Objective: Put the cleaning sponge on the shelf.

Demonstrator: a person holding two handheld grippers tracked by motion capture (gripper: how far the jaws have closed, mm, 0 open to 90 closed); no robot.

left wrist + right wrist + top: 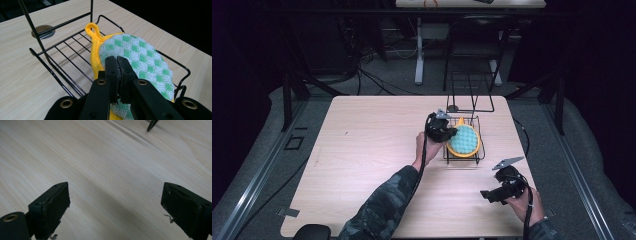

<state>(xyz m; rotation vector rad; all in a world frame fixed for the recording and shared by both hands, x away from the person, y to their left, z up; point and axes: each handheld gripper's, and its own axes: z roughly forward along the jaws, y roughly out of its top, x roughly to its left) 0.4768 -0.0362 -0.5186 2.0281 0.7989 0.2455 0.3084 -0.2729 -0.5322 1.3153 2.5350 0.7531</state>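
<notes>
A round pot holder (465, 140) with green and white checks, yellow trim and a yellow loop rests tilted in a low black wire basket (446, 159) on the right half of the wooden table. My left gripper (452, 134) reaches in from the basket's left side. In the left gripper view its jaws (117, 59) are pressed together on the near edge of the pot holder (142, 57), inside the basket (62, 65). My right gripper (485, 194) hovers near the table's front right corner. Its jaws (115, 202) stand wide apart over bare wood with nothing between them.
A tall black wire frame (470, 95) rises just behind the basket. A round metal grommet (453, 107) is set in the tabletop beside it. The light wooden table (362, 150) extends to the left. Another table's legs and some cables stand on the floor beyond.
</notes>
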